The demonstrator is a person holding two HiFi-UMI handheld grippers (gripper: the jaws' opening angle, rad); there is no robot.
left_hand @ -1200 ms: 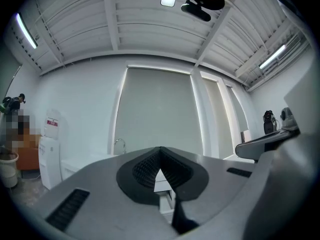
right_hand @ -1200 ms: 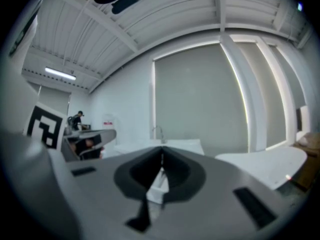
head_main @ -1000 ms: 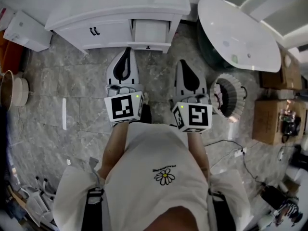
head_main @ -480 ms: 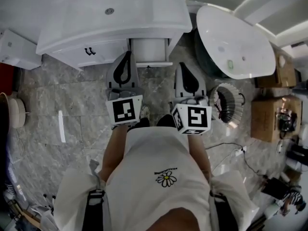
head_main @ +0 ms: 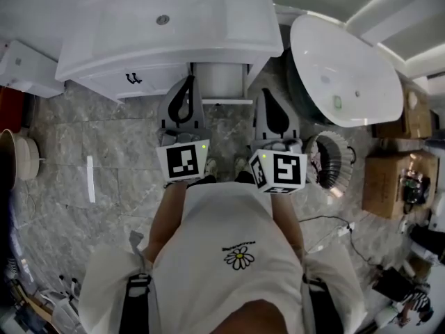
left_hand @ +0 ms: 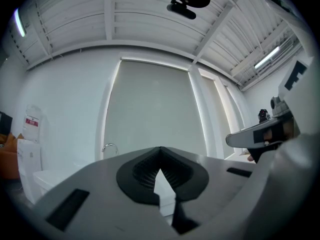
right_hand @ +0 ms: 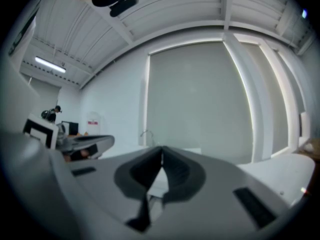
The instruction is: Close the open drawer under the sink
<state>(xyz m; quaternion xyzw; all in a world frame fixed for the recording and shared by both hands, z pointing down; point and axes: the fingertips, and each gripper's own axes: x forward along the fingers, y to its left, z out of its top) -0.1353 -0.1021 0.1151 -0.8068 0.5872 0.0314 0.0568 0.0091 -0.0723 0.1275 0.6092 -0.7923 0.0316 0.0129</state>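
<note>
In the head view the white sink vanity [head_main: 167,26] fills the top, and its open drawer [head_main: 220,82] sticks out from the right part of the front. My left gripper [head_main: 187,81] is shut and empty, its tip just left of the drawer's side. On the other side my right gripper [head_main: 270,93] is likewise shut and empty, with its tip just right of the drawer's front. In the left gripper view the left gripper [left_hand: 160,149] points level at the vanity with the faucet [left_hand: 109,148] behind. The right gripper [right_hand: 161,148] looks the same way in its own view.
A white oval bathtub [head_main: 344,61] stands right of the vanity. A round ribbed bin [head_main: 328,155] and cardboard boxes [head_main: 386,179] lie further right, with cables on the marble floor. A white box [head_main: 24,72] sits left of the vanity.
Both grippers and the person have moved forward to the vanity; the tips now flank the open drawer. The jaws stay shut.
</note>
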